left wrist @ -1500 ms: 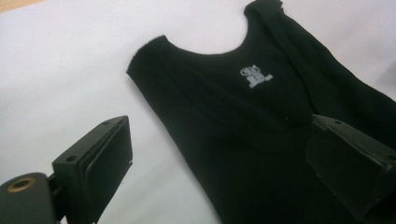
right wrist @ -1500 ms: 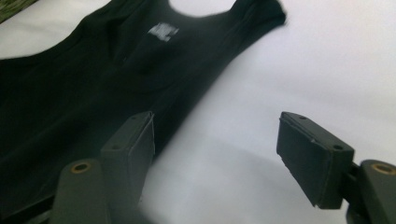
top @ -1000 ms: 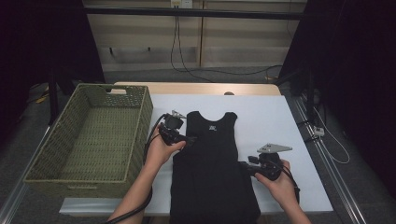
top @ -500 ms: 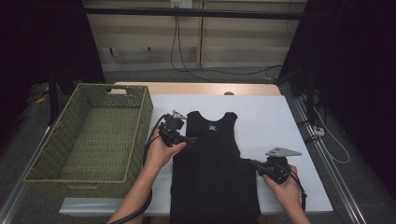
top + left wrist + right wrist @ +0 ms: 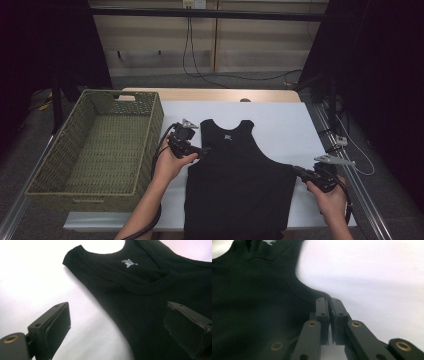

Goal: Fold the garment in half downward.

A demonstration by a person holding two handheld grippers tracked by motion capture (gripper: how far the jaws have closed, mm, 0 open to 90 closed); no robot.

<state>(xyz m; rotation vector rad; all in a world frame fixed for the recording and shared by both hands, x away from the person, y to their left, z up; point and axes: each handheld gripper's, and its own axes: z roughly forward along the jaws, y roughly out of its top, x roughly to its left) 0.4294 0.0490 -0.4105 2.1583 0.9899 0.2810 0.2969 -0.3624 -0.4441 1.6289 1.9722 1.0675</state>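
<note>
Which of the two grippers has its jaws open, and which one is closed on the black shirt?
The left gripper is open, jaws apart over the black tank top's edge. The right gripper is shut, pinching the top's side edge.

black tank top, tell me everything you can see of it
The black tank top is sleeveless, of a soft knit, with a scooped neck and a small pale print inside the collar. It lies flat on the white table, neck away from the person. The right gripper is shut on its side edge; the left gripper stands open at the other side.
</note>
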